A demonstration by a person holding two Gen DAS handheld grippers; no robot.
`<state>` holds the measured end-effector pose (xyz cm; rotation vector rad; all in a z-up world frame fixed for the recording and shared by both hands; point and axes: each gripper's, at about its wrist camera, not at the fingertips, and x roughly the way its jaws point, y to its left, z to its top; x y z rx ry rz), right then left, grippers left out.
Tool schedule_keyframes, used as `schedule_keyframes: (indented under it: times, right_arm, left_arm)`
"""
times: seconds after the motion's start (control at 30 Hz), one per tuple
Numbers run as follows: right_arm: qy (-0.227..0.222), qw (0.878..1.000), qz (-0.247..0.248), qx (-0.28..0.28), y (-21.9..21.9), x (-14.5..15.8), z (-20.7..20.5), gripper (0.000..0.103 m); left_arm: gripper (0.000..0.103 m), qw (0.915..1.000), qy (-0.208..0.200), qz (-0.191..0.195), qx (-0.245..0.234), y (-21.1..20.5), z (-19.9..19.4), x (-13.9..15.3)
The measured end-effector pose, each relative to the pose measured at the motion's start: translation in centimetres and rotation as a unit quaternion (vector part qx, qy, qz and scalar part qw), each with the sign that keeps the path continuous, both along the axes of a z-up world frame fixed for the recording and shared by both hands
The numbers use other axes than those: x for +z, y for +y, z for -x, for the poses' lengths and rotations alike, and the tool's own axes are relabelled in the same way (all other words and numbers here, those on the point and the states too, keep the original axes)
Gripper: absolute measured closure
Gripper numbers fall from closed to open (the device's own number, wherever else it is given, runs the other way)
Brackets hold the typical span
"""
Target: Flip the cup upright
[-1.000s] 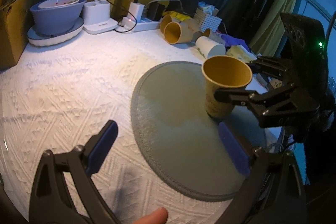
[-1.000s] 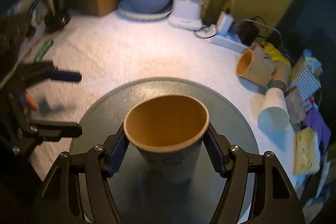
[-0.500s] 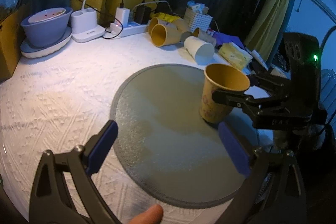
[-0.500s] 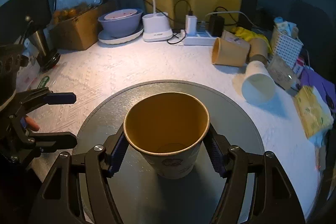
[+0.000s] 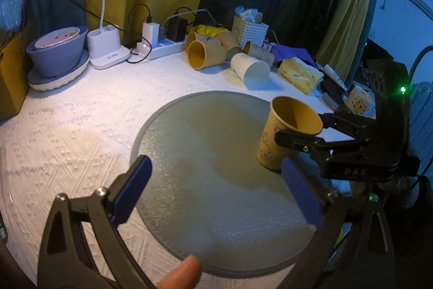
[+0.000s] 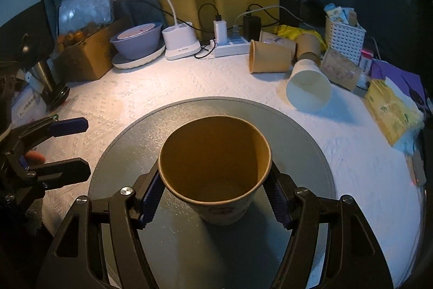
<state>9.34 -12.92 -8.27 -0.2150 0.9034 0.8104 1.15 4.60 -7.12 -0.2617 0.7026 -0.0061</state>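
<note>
The paper cup (image 6: 215, 172) is standing mouth-up at lower centre, on the round grey mat (image 6: 300, 142). My right gripper (image 6: 215, 194) is clasping its wall between both blue pads. My left gripper (image 5: 216, 197) is gaping wide, holding nothing, over the mat's near edge at lower frame.

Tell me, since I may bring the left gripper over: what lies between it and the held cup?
Only bare grey mat between the left gripper and the cup, shown in the left wrist view.
</note>
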Motion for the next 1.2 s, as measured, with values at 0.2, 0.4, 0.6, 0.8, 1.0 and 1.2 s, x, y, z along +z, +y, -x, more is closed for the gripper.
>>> schedule_keyframes:
  times: [0.2,0.4,0.6,0.8,1.0,1.2]
  right_arm:
    - [-0.001,1.000,-0.005,-0.008,-1.1,0.2,0.8,0.031]
    - [-0.007,1.000,-0.007,-0.018,-2.0,0.7,1.7,0.031]
    - [-0.015,1.000,0.000,-0.026,-2.7,1.1,3.2,0.031]
    - [-0.023,0.999,-0.001,-0.040,-3.5,1.7,4.8,0.031]
    - [-0.037,0.998,0.000,-0.053,-4.3,2.7,6.7,0.031]
    - [-0.051,0.996,-0.003,-0.067,-5.2,4.0,8.3,0.031]
  left_arm:
    - [0.005,0.9999,-0.011,-0.012,0.002,-1.0,0.7,0.6]
    - [0.005,0.9998,-0.017,-0.011,-0.001,-1.8,1.4,1.1]
    - [0.005,0.9996,-0.023,-0.014,-0.012,-2.7,2.3,1.6]
    - [0.005,0.9992,-0.032,-0.013,-0.022,-3.7,3.6,2.1]
    - [0.005,0.9985,-0.040,-0.015,-0.033,-4.5,4.8,2.5]
    - [0.005,0.9976,-0.053,-0.019,-0.040,-5.1,5.8,3.3]
